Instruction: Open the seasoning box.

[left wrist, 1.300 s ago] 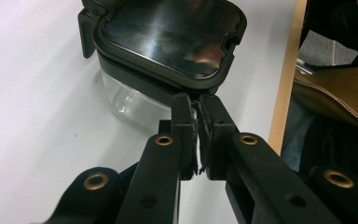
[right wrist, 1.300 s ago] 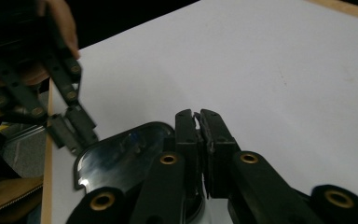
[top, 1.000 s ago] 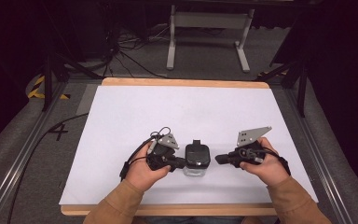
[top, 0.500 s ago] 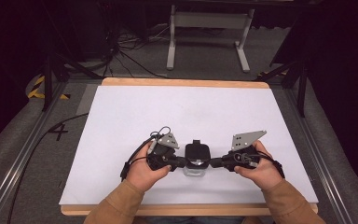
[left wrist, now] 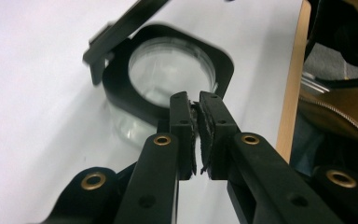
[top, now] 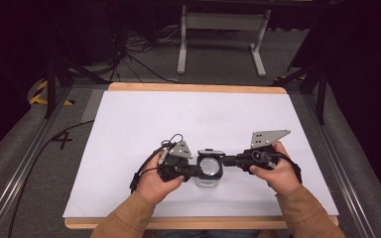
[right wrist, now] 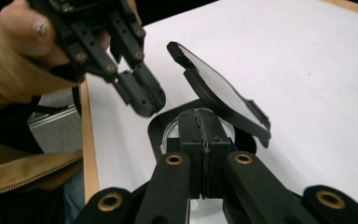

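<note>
On the white sheet (top: 144,124) that covers the wooden table (top: 193,88) stands a small clear jar (top: 209,171), near the front edge and about in the middle between the two hands. It has a black square collar around its round mouth, and a black flip lid (right wrist: 221,95) is hinged to the collar and stands open, tilted up. The left gripper (top: 194,170) comes to the jar from the left side; in the left gripper view its jaws are pressed together, with only a thin slit between the worn pads (left wrist: 204,126), and their tips lie at the near rim of the collar (left wrist: 121,88); I cannot tell if they pinch the rim or only touch it. The right gripper (top: 228,160) comes from the right side; in the right gripper view its jaws are also pressed together and their tips sit over the collar, just below the open lid, and again I cannot tell if something is between them. The left hand (top: 154,179) and the right hand (top: 276,172) hold the tools, and both sleeves are tan. Beyond the table the floor is grey carpet (top: 218,59) with black cables (top: 129,54) and a grey metal stand (top: 222,22). Dark rails (top: 25,163) run along both sides of the table.
</note>
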`<move>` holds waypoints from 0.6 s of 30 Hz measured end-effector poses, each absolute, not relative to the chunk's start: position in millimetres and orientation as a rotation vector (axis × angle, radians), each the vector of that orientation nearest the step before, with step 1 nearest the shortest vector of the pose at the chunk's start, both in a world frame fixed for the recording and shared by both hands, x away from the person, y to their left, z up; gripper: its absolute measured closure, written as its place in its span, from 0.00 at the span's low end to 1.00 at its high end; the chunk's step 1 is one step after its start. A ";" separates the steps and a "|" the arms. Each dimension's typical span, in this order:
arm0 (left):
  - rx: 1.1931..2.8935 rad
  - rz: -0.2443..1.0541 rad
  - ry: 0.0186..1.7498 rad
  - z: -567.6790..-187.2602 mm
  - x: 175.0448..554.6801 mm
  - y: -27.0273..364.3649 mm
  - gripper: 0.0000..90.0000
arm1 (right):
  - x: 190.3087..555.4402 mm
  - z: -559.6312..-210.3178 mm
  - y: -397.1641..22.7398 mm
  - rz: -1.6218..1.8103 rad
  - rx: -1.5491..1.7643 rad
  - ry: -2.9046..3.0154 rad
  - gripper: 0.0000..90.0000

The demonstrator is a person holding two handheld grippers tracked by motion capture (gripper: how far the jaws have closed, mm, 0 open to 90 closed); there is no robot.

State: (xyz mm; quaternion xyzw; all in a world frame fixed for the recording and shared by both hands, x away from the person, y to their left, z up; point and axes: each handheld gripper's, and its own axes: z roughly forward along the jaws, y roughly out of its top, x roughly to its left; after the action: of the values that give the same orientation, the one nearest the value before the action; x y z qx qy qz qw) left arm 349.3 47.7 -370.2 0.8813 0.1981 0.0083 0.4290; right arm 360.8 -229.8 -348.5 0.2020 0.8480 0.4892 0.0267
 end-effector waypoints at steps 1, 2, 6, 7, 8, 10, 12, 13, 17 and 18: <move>2.194 0.033 0.490 -370.8 348.6 45.8 0.94 | 362.1 -347.7 -229.4 1.516 0.626 2.609 1.00; 2.192 0.041 0.495 -371.8 348.1 44.2 0.94 | 363.1 -346.8 -228.8 1.524 0.638 2.601 1.00; 2.183 0.067 0.497 -376.7 345.8 40.2 0.96 | 365.8 -346.0 -225.7 1.550 0.665 2.570 1.00; 2.179 0.076 0.501 -377.0 344.5 39.5 0.96 | 366.0 -346.1 -224.9 1.552 0.671 2.569 1.00; 2.181 0.087 0.500 -377.0 344.0 39.1 0.96 | 366.3 -346.0 -223.7 1.545 0.674 2.568 1.00; 2.179 0.083 0.507 -377.3 344.0 39.3 0.97 | 367.0 -345.2 -221.6 1.539 0.682 2.552 1.00; 2.179 0.077 0.511 -377.5 344.4 39.7 0.98 | 368.7 -343.7 -220.7 1.533 0.697 2.539 1.00; 2.179 0.076 0.514 -377.4 344.4 39.8 0.98 | 369.4 -343.1 -220.6 1.534 0.708 2.533 1.00; 2.178 0.075 0.511 -377.7 344.9 39.9 0.99 | 376.6 -342.2 -219.9 1.534 0.743 2.508 1.00; 2.179 0.079 0.507 -377.6 345.3 40.1 0.99 | 378.2 -342.5 -219.6 1.532 0.748 2.506 1.00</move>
State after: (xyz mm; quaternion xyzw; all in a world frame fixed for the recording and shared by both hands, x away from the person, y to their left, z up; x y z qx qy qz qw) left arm 345.3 40.1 -377.6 0.8758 0.2036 0.0317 0.4364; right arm 378.2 -219.6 -342.5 0.2463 0.8255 0.5048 0.0552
